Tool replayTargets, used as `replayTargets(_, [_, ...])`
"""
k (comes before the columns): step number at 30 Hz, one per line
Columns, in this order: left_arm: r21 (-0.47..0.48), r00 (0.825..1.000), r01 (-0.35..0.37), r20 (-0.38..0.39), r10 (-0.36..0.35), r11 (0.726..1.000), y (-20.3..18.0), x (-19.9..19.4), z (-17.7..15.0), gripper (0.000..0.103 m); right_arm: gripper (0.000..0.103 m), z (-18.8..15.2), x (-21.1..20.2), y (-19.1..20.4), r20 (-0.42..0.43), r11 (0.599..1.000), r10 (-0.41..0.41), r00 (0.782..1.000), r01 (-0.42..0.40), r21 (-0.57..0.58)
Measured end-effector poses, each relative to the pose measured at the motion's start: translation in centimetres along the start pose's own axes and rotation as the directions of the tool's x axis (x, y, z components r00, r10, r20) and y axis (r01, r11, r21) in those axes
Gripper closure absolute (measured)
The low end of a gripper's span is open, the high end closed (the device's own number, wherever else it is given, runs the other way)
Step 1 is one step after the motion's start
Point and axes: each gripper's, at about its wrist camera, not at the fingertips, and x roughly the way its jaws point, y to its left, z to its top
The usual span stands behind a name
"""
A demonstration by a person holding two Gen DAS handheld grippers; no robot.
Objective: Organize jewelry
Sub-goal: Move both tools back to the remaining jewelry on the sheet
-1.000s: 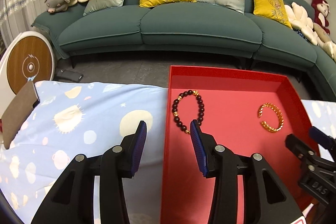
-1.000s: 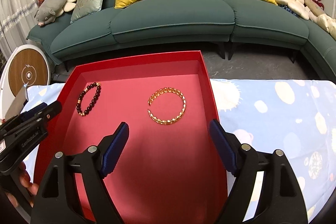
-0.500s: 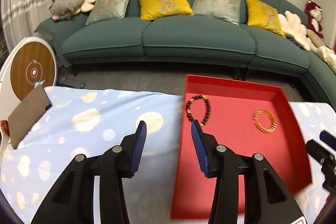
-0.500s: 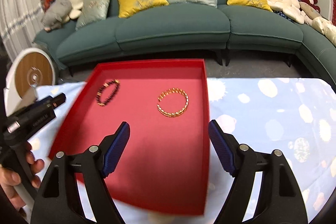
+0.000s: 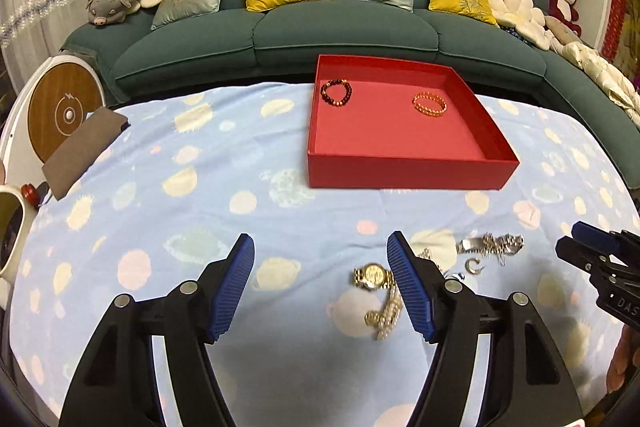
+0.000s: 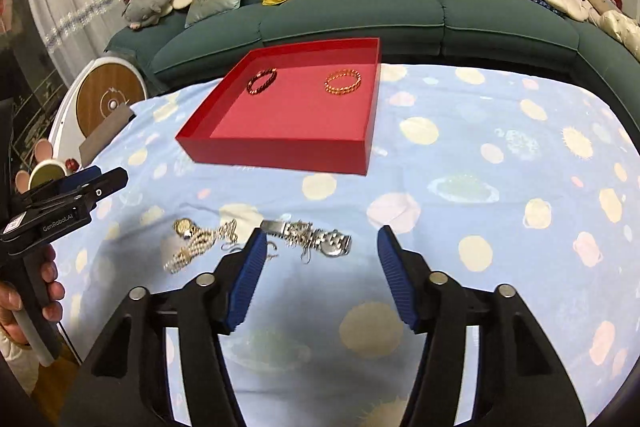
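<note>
A red tray [image 5: 408,173] [image 6: 280,157] sits at the far middle of the table. It holds a dark bead bracelet [image 5: 336,93] [image 6: 262,81] and a gold bracelet [image 5: 429,105] [image 6: 343,81]. On the cloth near me lie a gold watch [image 5: 378,293] [image 6: 186,239], a silver watch [image 5: 490,245] [image 6: 316,237] and a small ring [image 5: 474,265]. My left gripper [image 5: 320,283] is open and empty, the gold watch beside its right finger. My right gripper [image 6: 318,275] is open and empty, just behind the silver watch.
A blue patterned cloth [image 5: 180,187] covers the table. A brown pouch [image 5: 82,151] lies at the left edge. A round wooden-faced device [image 5: 60,111] stands at the left. A green sofa [image 5: 320,27] with cushions is behind.
Both grippers have pulled back from over the red tray toward me. The left one has opened wider. The watches on the near cloth have come into view.
</note>
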Motion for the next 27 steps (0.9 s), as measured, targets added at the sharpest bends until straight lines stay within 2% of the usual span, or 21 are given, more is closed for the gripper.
replayTargets(2, [-0.010,1.000,0.007,-0.019,-0.007,1.000,-0.2,0.6,-1.2,0.036,0.069,-0.6,1.1,0.7,-0.016,0.999,-0.005,1.000,0.004,-0.038])
replayTargets(4, [-0.010,0.999,0.033,-0.031,-0.033,0.999,-0.3,1.1,-1.9,0.036,0.070,-1.4,2.1,1.2,-0.027,0.998,-0.008,1.000,0.006,-0.069])
replayTargets(11, [-0.016,0.997,0.049,-0.062,-0.050,0.999,0.0,2.7,-3.0,0.036,0.070,-2.2,5.3,2.4,-0.056,0.995,-0.010,0.998,0.005,-0.101])
replayTargets(20, [-0.004,0.994,0.083,-0.066,-0.083,0.997,-1.1,3.1,-2.6,0.036,0.070,-1.2,6.9,3.0,-0.052,0.993,-0.023,0.998,0.017,-0.113])
replayTargets(27, [-0.036,0.994,0.085,-0.071,-0.088,0.996,-0.5,3.3,-2.5,0.036,0.084,-1.1,7.8,2.0,-0.067,0.996,-0.013,0.998,0.007,-0.086])
